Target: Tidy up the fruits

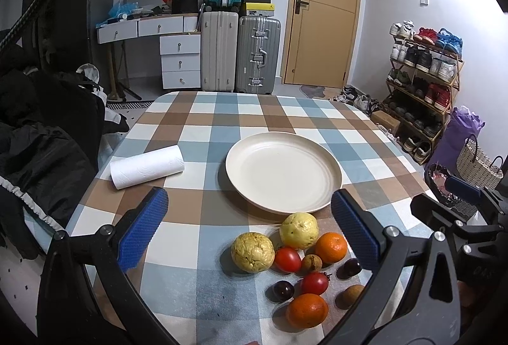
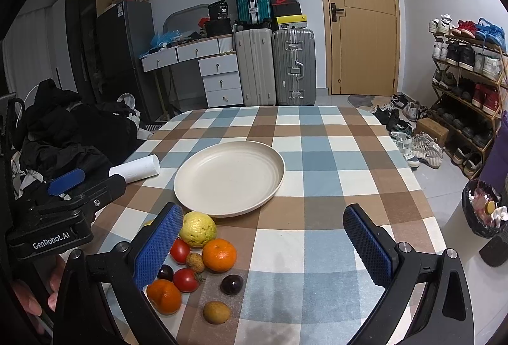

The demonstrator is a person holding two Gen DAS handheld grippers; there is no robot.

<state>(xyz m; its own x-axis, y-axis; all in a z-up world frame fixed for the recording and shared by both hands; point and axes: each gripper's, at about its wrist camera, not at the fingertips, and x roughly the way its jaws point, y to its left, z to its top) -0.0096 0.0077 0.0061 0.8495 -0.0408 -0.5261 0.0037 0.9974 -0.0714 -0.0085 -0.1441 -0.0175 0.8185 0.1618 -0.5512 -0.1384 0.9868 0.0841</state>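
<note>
- Left wrist view: left gripper [image 1: 247,227] hangs above the table [image 1: 190,122], blue fingers [image 1: 143,227] spread wide, nothing between them.
- Plate [image 1: 283,172] at centre of the cloth, bare.
- Fruit heap just off the plate's 6 o'clock rim: two yellow guavas [image 1: 252,252] [image 1: 299,230], two oranges [image 1: 330,247] [image 1: 306,310], two tomatoes [image 1: 287,259] [image 1: 314,282], two dark plums [image 1: 283,290] [image 1: 348,268], small brown fruits [image 1: 311,262]. All on the cloth, none on the plate.
- Paper roll [image 1: 147,166] lies on its side at the plate's 9 o'clock, well apart.
- Right wrist view: right gripper [image 2: 266,246] also wide, holding nothing.
- Plate [image 2: 229,177] at 12 o'clock of the heap; guava [image 2: 197,229] near its rim, orange [image 2: 219,255] beside it, plum [image 2: 232,284] and brown fruit [image 2: 217,312] nearer the camera.
- Left gripper body [image 2: 63,202] seen at 9 o'clock.
</note>
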